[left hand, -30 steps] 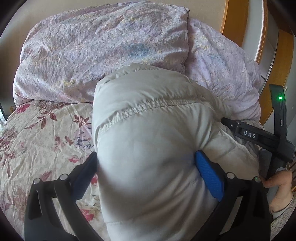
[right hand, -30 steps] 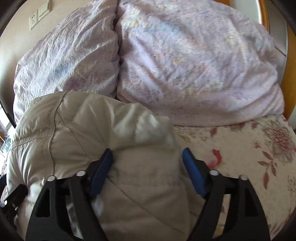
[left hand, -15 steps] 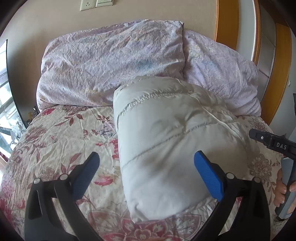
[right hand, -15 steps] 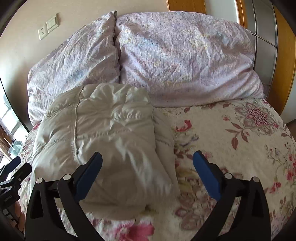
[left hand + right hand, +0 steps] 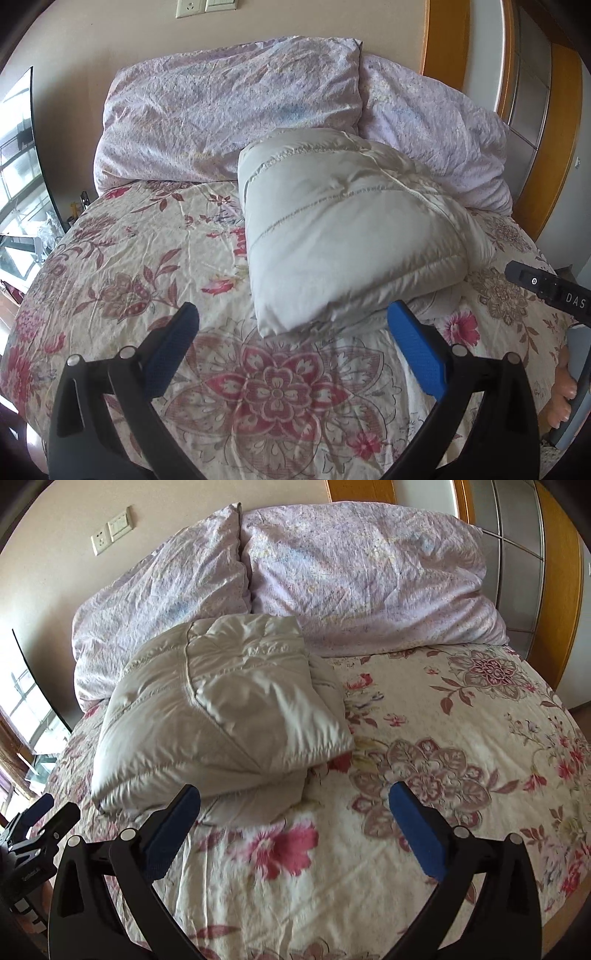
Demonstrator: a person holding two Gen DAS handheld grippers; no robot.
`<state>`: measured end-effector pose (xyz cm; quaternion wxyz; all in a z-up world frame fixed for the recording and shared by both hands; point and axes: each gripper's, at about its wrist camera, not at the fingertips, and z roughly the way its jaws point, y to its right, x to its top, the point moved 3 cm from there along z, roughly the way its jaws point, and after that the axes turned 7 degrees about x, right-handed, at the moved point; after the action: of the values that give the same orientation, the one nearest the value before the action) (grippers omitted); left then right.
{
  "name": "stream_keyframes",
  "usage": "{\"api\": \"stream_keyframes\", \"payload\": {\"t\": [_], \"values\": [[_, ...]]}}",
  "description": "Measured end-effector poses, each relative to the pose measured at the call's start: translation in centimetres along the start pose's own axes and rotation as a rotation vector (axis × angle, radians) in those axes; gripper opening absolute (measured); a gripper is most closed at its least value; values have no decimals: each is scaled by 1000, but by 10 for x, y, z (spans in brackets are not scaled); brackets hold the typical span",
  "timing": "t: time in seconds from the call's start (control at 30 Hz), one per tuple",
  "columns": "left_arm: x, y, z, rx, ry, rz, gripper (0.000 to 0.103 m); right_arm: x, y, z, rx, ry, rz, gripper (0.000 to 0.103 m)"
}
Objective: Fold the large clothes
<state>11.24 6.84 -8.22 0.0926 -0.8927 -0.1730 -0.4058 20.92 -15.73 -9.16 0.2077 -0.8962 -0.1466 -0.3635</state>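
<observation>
A folded light grey puffer jacket (image 5: 343, 225) lies on the floral bedspread (image 5: 147, 258), its far end against the pillows; it also shows in the right wrist view (image 5: 218, 720). My left gripper (image 5: 291, 325) is open and empty, a little short of the jacket's near edge. My right gripper (image 5: 293, 805) is open and empty, near the jacket's near right corner, over the bedspread (image 5: 443, 738). The right gripper's body (image 5: 546, 288) shows at the right edge of the left wrist view. The left gripper's body (image 5: 33, 834) shows at the left edge of the right wrist view.
Two lilac pillows (image 5: 229, 110) (image 5: 369, 579) lean against the wall at the head of the bed. A wooden door frame (image 5: 554, 147) stands at the right. A window (image 5: 18, 166) is at the left. Wall sockets (image 5: 110, 531) sit above the pillows.
Both grippers have let go of the jacket and pulled back from it toward the foot of the bed. The folded jacket now lies free on the bedspread.
</observation>
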Motion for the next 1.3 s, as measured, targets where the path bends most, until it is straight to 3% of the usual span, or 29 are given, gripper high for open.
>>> {"api": "stream_keyframes", "payload": {"t": [0.2, 0.7, 0.93, 1.3], "values": [[-20, 0, -6, 20, -19, 1, 101, -20, -10, -7, -43, 1, -63, 102], [-34, 6, -13, -18, -72, -11, 101, -41, -17, -18, -7, -68, -86, 102], [-33, 10, -21, -42, -96, -7, 101, -42, -25, -29, 10, -107, -105, 102], [-27, 13, -39, -65, -99, -9, 101, -33, -43, -54, 31, -99, -167, 102]]}}
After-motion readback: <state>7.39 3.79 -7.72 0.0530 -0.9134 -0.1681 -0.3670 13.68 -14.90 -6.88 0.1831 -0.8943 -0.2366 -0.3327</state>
